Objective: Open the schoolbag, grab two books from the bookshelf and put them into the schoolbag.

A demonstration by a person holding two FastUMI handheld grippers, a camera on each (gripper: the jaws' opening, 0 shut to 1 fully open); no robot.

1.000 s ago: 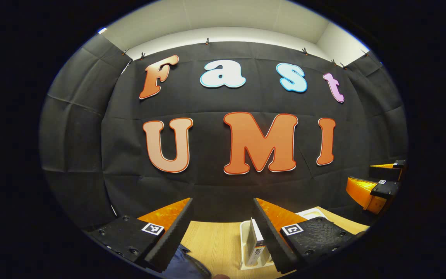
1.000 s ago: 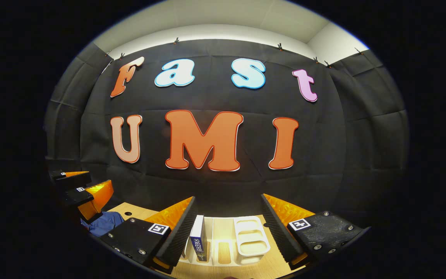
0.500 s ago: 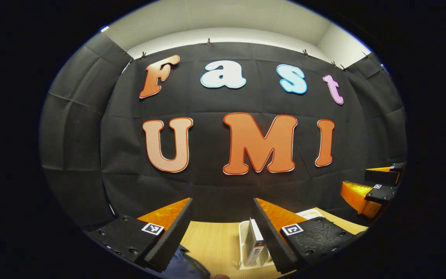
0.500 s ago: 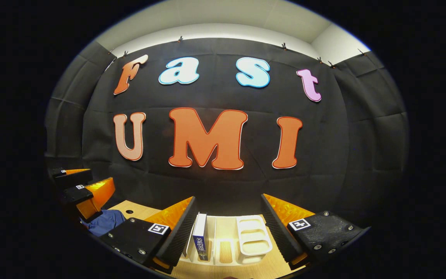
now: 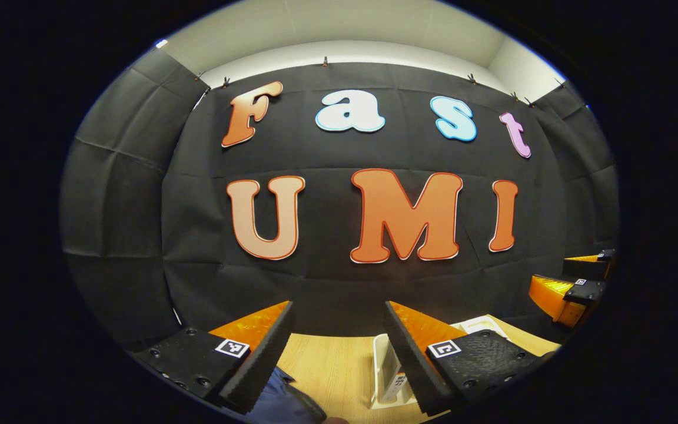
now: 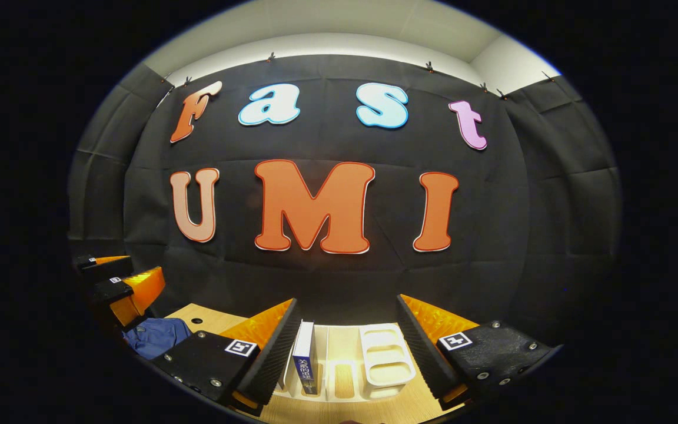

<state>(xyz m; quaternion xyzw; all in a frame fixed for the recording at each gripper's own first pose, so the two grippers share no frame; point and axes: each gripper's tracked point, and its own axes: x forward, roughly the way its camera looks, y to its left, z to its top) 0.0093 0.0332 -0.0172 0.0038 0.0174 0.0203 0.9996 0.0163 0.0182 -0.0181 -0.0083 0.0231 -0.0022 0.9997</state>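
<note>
Light wooden table (image 5: pixel 327 368) under black cloth wall (image 5: pixel 115 224)

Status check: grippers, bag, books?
Left gripper open, right gripper open, both empty. Book upright in rack. Bag on table. Nothing in the way.

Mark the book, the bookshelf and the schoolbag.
book (image 6: pixel 304 360): right gripper view, on its spine.
bookshelf (image 6: pixel 385 357): right gripper view, on a white divider loop.
schoolbag (image 6: pixel 155 335): right gripper view, on its blue fabric.

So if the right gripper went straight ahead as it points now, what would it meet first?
Probably the booth wall: the right gripper points level above the white rack and the book, though depth is hard to judge.
</note>
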